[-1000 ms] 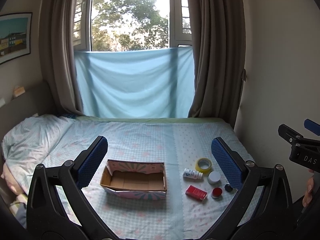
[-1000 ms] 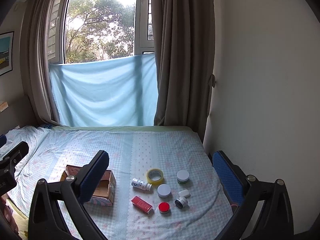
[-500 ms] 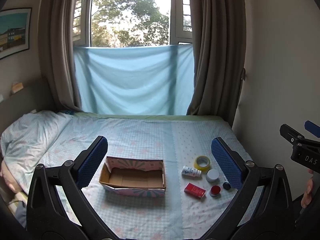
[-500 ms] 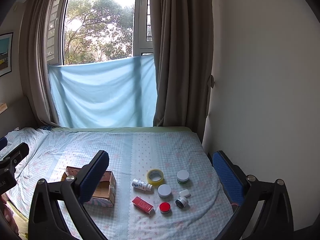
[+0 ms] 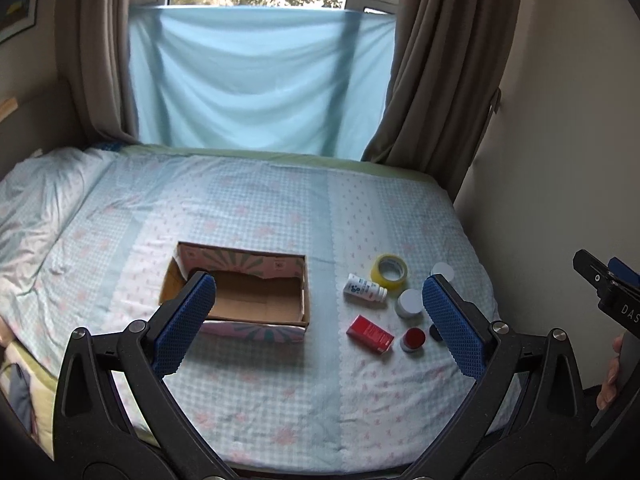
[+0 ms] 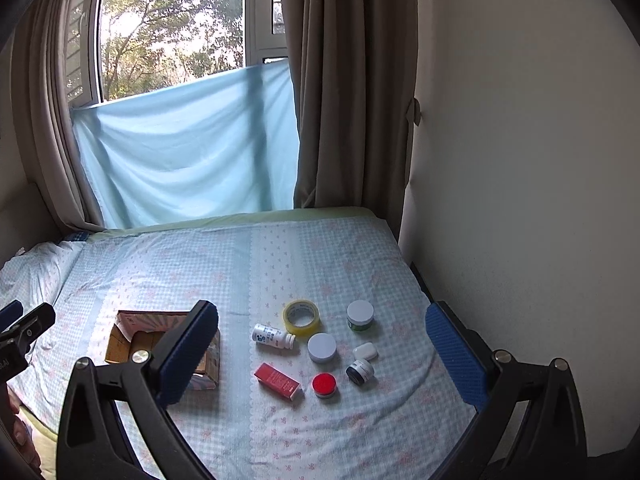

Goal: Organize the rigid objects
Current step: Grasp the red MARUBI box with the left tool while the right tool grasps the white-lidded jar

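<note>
over the bed [image 5: 280,400] your two grippers, left [image 5: 318,328] and right [image 6: 322,360], hang wide open and empty; nothing's in the box [image 5: 256,300] yet, so drop onto the bottle [image 6: 274,336].

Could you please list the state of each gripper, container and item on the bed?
Left gripper: open, empty.
Right gripper: open, empty.
Patterned cardboard box: open, looks empty.
Small white bottle: lying down, capped.
Yellow tape roll: lying flat.
Red rectangular carton: lying flat, closed.
Red-lidded jar: upright, closed.

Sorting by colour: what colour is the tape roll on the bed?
Yellow; the tape roll shows best in the right wrist view.
</note>
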Available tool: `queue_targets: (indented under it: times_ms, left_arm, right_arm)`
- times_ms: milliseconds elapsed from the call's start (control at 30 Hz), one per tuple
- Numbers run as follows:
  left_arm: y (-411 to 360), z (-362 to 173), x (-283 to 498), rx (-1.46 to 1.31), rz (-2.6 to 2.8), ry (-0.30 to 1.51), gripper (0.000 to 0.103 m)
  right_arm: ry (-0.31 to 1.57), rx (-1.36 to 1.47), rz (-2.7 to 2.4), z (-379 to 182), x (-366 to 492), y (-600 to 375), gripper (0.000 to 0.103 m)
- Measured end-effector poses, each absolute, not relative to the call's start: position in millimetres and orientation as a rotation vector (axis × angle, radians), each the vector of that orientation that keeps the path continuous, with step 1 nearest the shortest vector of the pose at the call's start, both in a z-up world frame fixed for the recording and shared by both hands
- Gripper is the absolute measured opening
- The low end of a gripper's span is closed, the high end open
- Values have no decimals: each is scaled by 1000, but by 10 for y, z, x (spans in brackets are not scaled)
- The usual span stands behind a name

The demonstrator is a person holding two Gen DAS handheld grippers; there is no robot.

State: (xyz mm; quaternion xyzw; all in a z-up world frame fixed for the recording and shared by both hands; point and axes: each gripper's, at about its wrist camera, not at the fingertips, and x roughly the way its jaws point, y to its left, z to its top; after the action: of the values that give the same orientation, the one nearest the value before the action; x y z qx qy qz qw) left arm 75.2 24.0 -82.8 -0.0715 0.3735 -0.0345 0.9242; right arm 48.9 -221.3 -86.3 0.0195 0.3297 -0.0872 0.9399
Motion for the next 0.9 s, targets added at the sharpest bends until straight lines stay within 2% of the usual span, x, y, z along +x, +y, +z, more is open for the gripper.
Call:
queue_targets:
  times_ms: [333, 700, 900]
  left_arm:
    - [-378, -2006, 1578, -235, -44, 1054, 103]
    - [-1108, -3501, 2629, -317, 84, 1375, 103]
    - [-1312, -4405, 2859, -386, 180, 1545, 102]
  right_arm:
    - [794, 46, -201, -1651, 1529, -2935, 103]
    - [987, 61, -206, -3038, 2854, -3643, 103]
    - [1101, 44, -175, -3802, 3340, -3809, 103]
